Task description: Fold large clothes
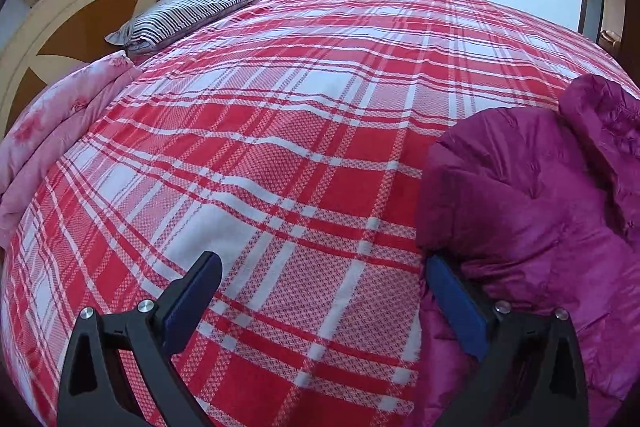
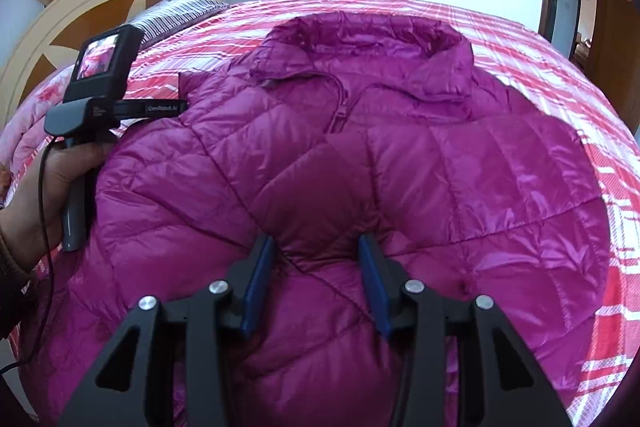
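Observation:
A magenta quilted down jacket (image 2: 360, 155) lies front up on the red plaid bed, collar toward the far side, with a sleeve folded across its front. My right gripper (image 2: 318, 247) has its jaws part closed on a raised fold of the jacket's sleeve. My left gripper (image 1: 322, 265) is open and empty over the plaid cover, its right finger touching the jacket's edge (image 1: 520, 195). The left gripper's body (image 2: 100, 83) shows in the right wrist view at the jacket's left side, held in a hand.
The red and white plaid bedcover (image 1: 260, 147) spreads wide to the left of the jacket. A striped pillow (image 1: 180, 11) and a pink folded quilt (image 1: 60, 123) lie by the headboard (image 1: 80, 19). A door (image 2: 608, 39) stands at the right.

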Motion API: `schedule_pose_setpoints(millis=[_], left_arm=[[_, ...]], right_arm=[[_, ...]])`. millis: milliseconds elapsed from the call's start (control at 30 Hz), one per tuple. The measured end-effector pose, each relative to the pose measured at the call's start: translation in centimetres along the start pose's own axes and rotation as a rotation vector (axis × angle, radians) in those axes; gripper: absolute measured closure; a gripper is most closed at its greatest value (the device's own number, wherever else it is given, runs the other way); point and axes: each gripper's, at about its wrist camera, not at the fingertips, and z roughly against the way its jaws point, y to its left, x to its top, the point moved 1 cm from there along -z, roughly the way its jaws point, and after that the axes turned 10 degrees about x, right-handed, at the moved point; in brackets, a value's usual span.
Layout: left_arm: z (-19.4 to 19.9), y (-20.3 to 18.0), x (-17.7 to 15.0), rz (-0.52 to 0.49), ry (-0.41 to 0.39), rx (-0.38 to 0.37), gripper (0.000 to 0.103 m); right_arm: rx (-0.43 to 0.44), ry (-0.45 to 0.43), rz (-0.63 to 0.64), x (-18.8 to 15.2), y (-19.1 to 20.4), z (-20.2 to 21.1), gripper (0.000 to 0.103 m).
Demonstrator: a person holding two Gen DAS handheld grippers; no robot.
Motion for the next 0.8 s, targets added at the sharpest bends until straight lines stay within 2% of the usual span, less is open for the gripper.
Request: schedule_pose_setpoints(millis=[67, 133, 200, 267, 367, 467, 567, 700, 767, 800], left_arm=[[0.6, 0.1, 0.1, 0.0, -0.014, 0.004, 0.001], [2.3, 1.0, 0.5, 0.014, -0.088, 0.033, 0.001], [4.2, 1.8, 1.3, 0.047, -0.164, 0.023, 0.001], [4.7, 1.5, 2.5, 0.031, -0.198, 0.059, 0.001], [3.1, -0.5, 3.8, -0.045, -0.171, 0.074, 0.001], [0.7, -2.7, 3.8, -0.131, -0.133, 0.136, 0.001], [-1.3, -3.1, 3.2, -0.148, -0.085, 0.133, 0.001], [-1.1, -2.7, 3.5, -0.166, -0.075, 0.119, 0.001], [0.2, -2.2, 3.6, -0.162, -0.1, 0.14, 0.001], [1.7, -1.4, 3.5, -0.138, -0.131, 0.126, 0.001]], right_arm=[[-0.017, 0.005, 0.013, 0.0, 0.2, -0.2, 0.055], [-0.028, 0.006, 0.022, 0.0, 0.4, -0.2, 0.055], [-0.029, 0.002, 0.023, 0.0, 0.3, -0.1, 0.055], [-0.03, 0.0, 0.023, 0.0, 0.3, -0.2, 0.055], [-0.037, -0.005, 0.029, -0.1, 0.4, -0.2, 0.055], [-0.034, -0.008, 0.026, -0.1, 0.4, -0.1, 0.055], [-0.034, -0.01, 0.026, -0.1, 0.4, -0.1, 0.055], [-0.035, -0.011, 0.027, -0.2, 0.5, -0.2, 0.055], [-0.025, -0.014, 0.019, -0.2, 0.4, -0.1, 0.055], [-0.023, -0.016, 0.017, -0.2, 0.3, -0.1, 0.054]])
